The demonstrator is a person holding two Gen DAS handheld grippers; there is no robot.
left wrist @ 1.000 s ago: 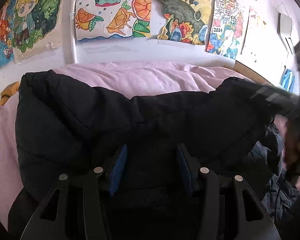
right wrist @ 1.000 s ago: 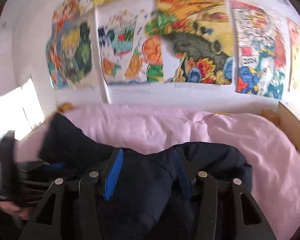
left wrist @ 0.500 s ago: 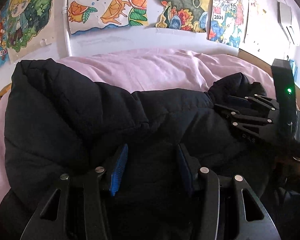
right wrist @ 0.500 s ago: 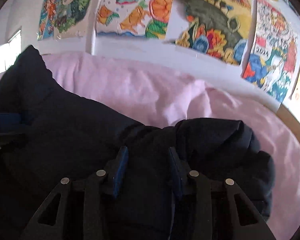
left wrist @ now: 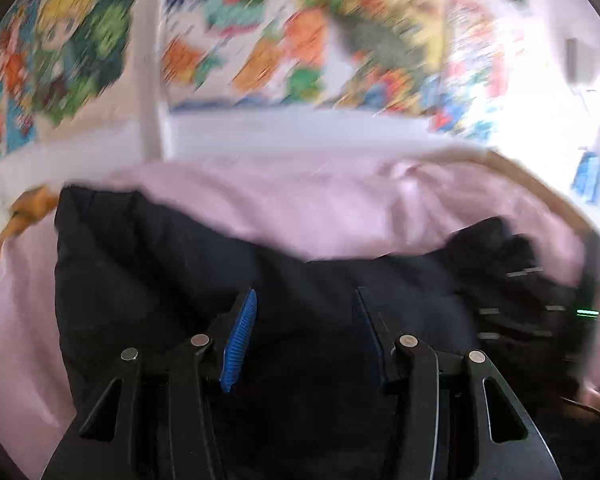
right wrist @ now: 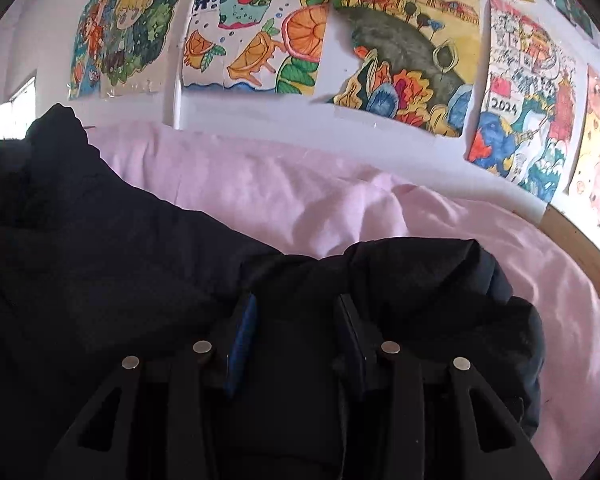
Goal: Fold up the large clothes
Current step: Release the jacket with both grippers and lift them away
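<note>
- The black padded jacket [left wrist: 172,280] [right wrist: 100,264] lies bunched on the pink bedsheet [left wrist: 320,204] [right wrist: 260,192].
- The left gripper [left wrist: 302,332] is pinching a jacket fold.
- The right gripper [right wrist: 296,332] also pinches jacket fabric.
- Colourful drawings [right wrist: 256,28] cover the wall behind.

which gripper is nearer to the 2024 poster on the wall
Right, as far as I can judge. The right gripper sits at the jacket's end below the 2024 poster; the left gripper is at the far end, under the cartoon-girl poster.
</note>
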